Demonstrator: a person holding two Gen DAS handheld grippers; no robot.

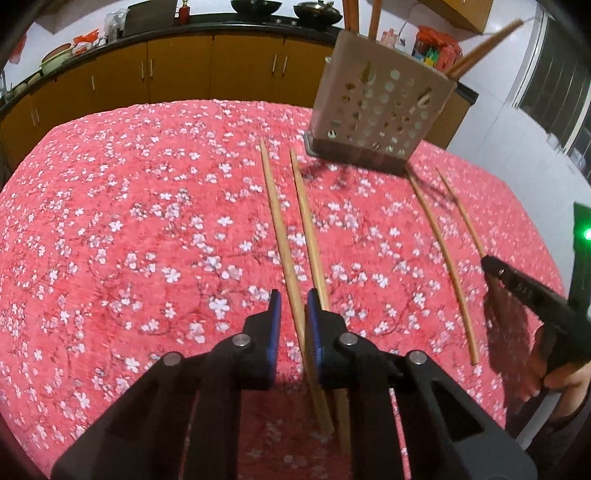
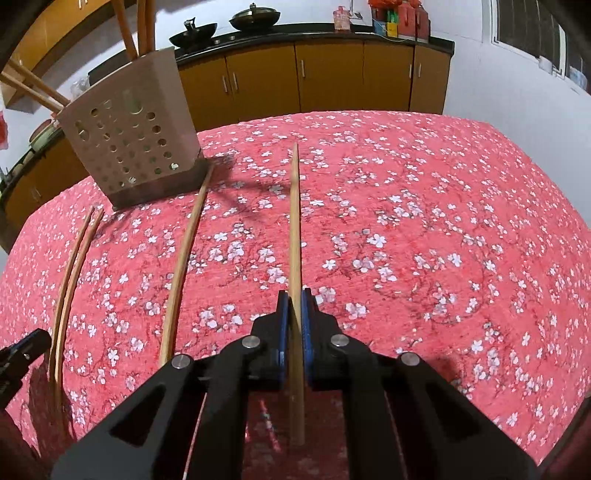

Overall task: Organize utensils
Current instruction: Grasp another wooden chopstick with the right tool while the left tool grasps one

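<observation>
Wooden chopsticks lie on the red floral tablecloth [image 1: 129, 221]. My left gripper [image 1: 294, 314] points down over a close pair of chopsticks [image 1: 280, 229]. One of them runs between its blue pads with a gap on the left side, so the jaws are open around it. My right gripper [image 2: 295, 314] is shut on a single chopstick [image 2: 294, 221] that points away along the cloth. In the left wrist view the right gripper [image 1: 489, 264] shows at the right edge. A beige perforated utensil holder [image 1: 380, 110] [image 2: 129, 140] stands at the back with chopsticks in it.
One more loose chopstick [image 1: 443, 258] [image 2: 184, 251] lies between the two grippers. Yellow-brown cabinets [image 2: 332, 77] under a dark counter with woks [image 2: 255, 18] run behind the table. A hand [image 1: 565, 380] holds the right gripper. The table's right edge is close by.
</observation>
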